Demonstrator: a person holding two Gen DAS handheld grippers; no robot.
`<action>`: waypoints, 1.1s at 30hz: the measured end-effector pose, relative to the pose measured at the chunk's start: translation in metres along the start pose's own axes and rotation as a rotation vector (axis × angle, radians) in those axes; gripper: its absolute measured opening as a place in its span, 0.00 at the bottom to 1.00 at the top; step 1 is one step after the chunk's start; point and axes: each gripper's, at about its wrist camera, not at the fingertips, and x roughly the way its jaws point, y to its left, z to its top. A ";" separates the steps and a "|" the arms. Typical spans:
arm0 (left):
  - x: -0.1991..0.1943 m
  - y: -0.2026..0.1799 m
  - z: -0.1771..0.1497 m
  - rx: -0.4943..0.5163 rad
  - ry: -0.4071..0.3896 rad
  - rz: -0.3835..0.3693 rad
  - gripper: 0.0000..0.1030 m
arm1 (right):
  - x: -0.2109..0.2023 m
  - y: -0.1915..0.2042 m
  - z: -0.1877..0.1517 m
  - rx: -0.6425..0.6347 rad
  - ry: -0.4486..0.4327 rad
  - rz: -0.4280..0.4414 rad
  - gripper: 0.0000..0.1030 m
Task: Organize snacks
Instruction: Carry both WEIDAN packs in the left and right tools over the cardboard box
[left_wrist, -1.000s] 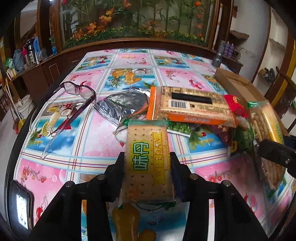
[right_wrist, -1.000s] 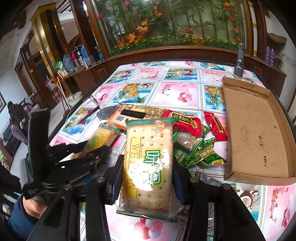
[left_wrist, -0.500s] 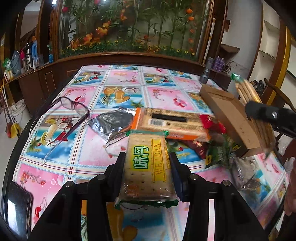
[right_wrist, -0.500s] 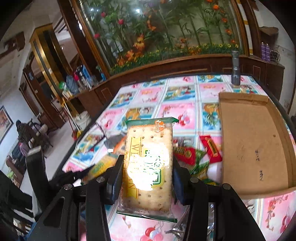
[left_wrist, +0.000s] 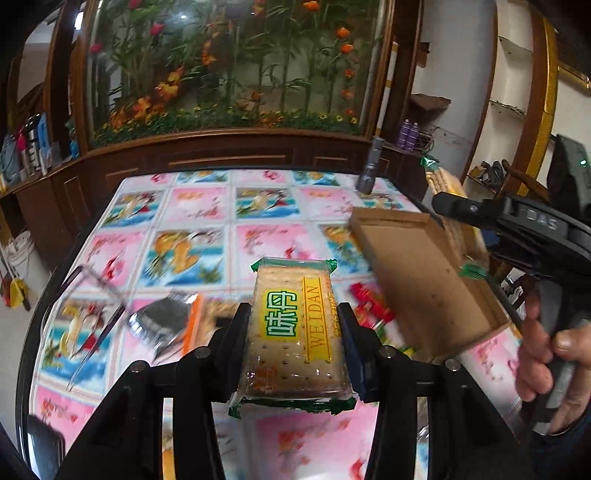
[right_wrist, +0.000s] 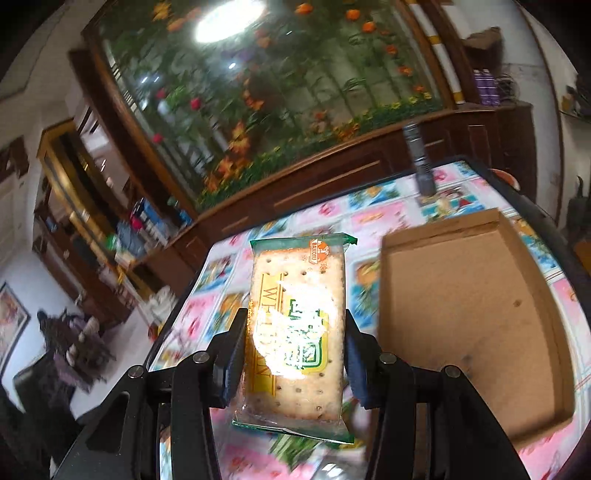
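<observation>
My left gripper (left_wrist: 293, 325) is shut on a cracker pack (left_wrist: 295, 325) with a green and yellow label, held above the table. My right gripper (right_wrist: 295, 343) is shut on a second cracker pack (right_wrist: 299, 325), raised high over the table. In the left wrist view the right gripper (left_wrist: 458, 206) and its pack (left_wrist: 448, 192) hang above the open cardboard box (left_wrist: 417, 273). The box also shows in the right wrist view (right_wrist: 472, 310), empty, at the right. A pile of red, orange and green snack packets (left_wrist: 369, 306) lies left of the box.
The table (left_wrist: 199, 206) has a pink and blue floral cloth. A pair of glasses (left_wrist: 92, 314) and a silver foil bag (left_wrist: 162, 321) lie at the left. A grey torch (left_wrist: 369, 170) stands at the far edge. A dark phone (left_wrist: 44, 446) sits at the near left corner.
Both grippers have risen with their cracker packs. The right gripper has moved up and over the cardboard box. The left view has lifted and the table sits lower in it.
</observation>
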 end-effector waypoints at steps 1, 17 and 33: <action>0.004 -0.006 0.006 0.004 0.003 -0.004 0.44 | 0.001 -0.007 0.005 0.017 -0.008 0.001 0.49; 0.140 -0.131 0.073 0.025 0.112 -0.127 0.44 | 0.019 -0.175 0.054 0.259 -0.023 -0.089 0.49; 0.218 -0.168 0.058 0.076 0.244 -0.064 0.43 | 0.053 -0.193 0.038 0.271 0.092 -0.171 0.49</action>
